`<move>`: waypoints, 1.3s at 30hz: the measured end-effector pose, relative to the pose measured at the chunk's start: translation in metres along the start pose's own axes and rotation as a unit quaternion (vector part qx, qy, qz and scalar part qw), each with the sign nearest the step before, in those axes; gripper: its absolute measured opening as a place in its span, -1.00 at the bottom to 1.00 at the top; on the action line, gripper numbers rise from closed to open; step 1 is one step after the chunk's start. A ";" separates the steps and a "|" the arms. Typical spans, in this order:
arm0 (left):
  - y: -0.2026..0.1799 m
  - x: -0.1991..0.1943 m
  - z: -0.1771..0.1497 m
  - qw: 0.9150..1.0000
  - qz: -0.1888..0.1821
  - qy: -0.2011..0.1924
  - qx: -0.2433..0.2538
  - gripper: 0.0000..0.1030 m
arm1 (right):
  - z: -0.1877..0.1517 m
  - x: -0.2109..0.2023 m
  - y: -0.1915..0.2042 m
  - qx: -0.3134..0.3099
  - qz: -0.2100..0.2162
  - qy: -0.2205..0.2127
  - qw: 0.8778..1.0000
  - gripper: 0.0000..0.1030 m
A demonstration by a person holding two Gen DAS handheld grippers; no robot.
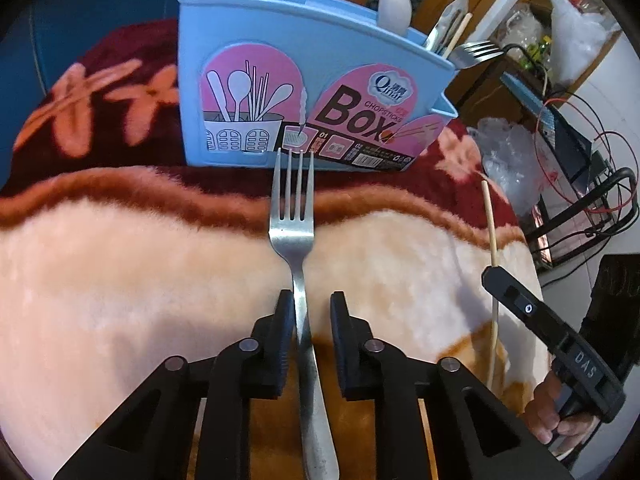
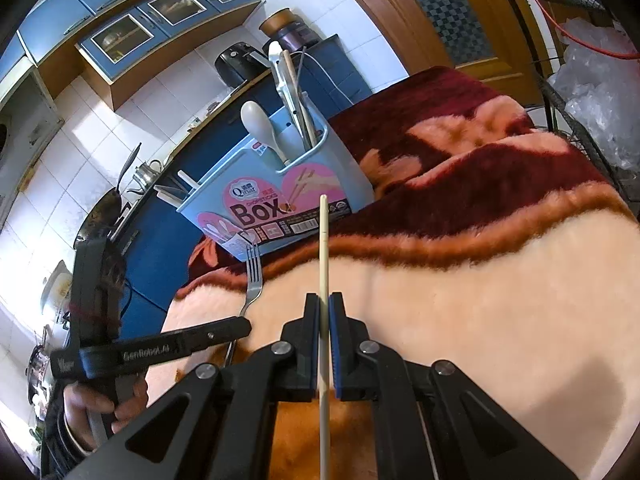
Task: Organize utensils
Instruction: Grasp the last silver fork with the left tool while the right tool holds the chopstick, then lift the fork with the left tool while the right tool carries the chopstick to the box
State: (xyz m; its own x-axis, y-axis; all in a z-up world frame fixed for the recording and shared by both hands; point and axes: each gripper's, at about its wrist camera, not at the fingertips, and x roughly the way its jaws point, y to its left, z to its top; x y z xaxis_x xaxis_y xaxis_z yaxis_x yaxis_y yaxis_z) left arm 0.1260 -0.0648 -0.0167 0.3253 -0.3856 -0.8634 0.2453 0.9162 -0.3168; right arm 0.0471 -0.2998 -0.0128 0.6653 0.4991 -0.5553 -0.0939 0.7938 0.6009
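A metal fork (image 1: 294, 216) lies on the plush blanket, tines toward the blue chopsticks box (image 1: 304, 84). My left gripper (image 1: 311, 300) is open and straddles the fork's handle; the left finger touches it, the right finger stands apart. My right gripper (image 2: 324, 304) is shut on a wooden chopstick (image 2: 324, 248) that points toward the box (image 2: 280, 200). The chopstick (image 1: 490, 220) and right gripper (image 1: 489, 273) also show at the right of the left wrist view. The fork (image 2: 252, 276) and left gripper (image 2: 240, 326) show at the left of the right wrist view. The box holds a white spoon (image 2: 256, 120), forks and chopsticks.
The blanket (image 1: 120, 280) is pink, orange and dark red and covers the table. Plastic bags (image 1: 504, 160) and a wire rack with cables (image 1: 580, 184) stand off the right edge. Blue kitchen cabinets (image 2: 132, 28) and a counter with appliances lie behind the box.
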 end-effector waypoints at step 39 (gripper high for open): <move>0.006 -0.107 0.008 0.939 -0.085 -0.333 0.007 -0.91 | 0.007 -0.028 0.051 -0.097 -0.009 -0.094 0.991 -0.86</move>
State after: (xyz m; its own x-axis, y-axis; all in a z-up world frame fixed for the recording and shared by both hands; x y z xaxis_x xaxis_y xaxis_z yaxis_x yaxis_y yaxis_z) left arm 0.0998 -0.0191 0.0775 0.7782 -0.5124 -0.3630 0.3555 0.8360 -0.4181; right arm 0.0293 -0.2755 0.0378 0.7920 0.4256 -0.4377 -0.2094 0.8628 0.4601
